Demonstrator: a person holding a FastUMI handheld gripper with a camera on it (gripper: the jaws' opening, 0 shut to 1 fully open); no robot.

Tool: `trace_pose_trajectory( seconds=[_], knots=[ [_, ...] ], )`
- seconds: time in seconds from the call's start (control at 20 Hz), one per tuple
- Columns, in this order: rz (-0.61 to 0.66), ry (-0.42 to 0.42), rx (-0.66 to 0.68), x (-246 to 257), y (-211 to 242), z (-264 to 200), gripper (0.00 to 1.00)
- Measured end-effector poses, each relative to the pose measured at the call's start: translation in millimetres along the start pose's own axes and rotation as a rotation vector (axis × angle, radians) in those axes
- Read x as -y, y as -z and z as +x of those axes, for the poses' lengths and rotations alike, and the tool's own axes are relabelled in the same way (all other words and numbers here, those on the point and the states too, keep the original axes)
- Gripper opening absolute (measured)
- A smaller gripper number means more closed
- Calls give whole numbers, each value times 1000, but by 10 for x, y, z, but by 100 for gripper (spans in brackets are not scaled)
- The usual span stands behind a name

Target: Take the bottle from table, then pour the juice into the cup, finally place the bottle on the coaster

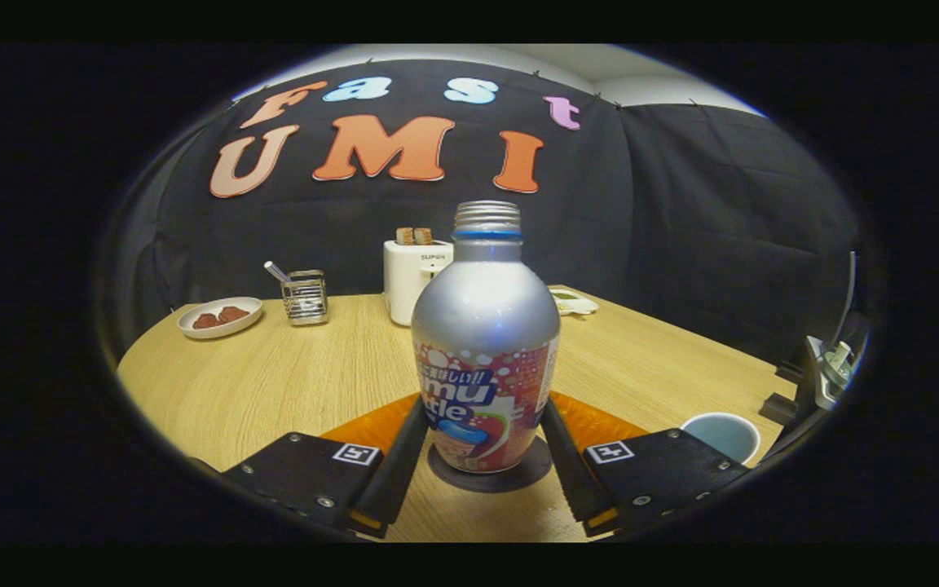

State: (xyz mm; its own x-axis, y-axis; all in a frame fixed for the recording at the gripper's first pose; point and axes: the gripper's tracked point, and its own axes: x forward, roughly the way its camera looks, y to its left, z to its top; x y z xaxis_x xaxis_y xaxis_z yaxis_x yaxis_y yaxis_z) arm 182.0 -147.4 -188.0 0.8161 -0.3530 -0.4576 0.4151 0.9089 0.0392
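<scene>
Gripper view: bottle [486, 350], silver, uncapped, upright on a dark round coaster [490, 475] over an orange mat [600, 424] on the worktop [290, 383]. The gripper [482, 456] has its fingers set against the bottle's lower sides, seemingly pinching it; cup [722, 434] just right of the bottle, beyond the right finger. Step judged: final placement on the coaster, or possibly the first grasp; next move calls for spreading the fingers and drawing straight back without tipping the bottle.

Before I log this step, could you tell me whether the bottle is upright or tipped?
Upright: the bottle stands neck-up on the dark coaster, between the tongs.
</scene>
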Motion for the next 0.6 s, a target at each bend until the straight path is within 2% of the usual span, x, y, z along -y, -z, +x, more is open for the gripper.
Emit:
trace_pose_trajectory(
  seconds=[0.5, 0.6],
  knots=[
    [13, 11, -31, 13, 160, 44, 81],
    [9, 10, -37, 6, 181, 19, 85]
  ],
)
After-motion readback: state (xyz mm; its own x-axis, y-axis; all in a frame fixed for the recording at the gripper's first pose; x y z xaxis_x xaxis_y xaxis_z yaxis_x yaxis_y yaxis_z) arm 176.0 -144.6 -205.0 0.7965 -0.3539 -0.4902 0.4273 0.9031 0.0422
